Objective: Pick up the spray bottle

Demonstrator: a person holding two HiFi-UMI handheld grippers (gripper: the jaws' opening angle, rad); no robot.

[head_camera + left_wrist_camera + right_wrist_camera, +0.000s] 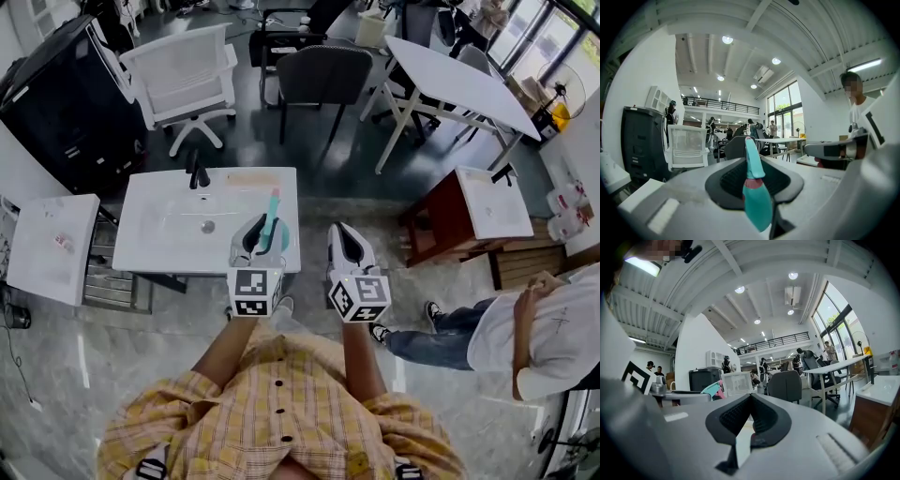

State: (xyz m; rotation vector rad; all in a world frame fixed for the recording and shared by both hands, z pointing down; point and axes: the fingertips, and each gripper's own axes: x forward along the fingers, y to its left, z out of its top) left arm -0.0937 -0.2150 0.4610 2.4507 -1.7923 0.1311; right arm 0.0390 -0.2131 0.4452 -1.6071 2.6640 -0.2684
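Note:
My left gripper (255,240) is shut on a teal spray bottle (272,218), held in the air over the near right part of the white washbasin top (150,239). In the left gripper view the bottle (757,201) stands upright between the dark pads, its long nozzle (752,157) rising above a pinkish collar. My right gripper (345,246) hangs just to the right of it, off the basin's edge, with nothing held and its pad tips (751,397) meeting. The right gripper view shows the bottle's teal head with a pink trigger (713,389) at the left.
A black faucet (197,174) stands at the basin's far edge. Beyond are a white chair (183,75), a grey chair (321,80) and a long white table (459,80). A brown side table (473,211) and a seated person (525,328) are on the right.

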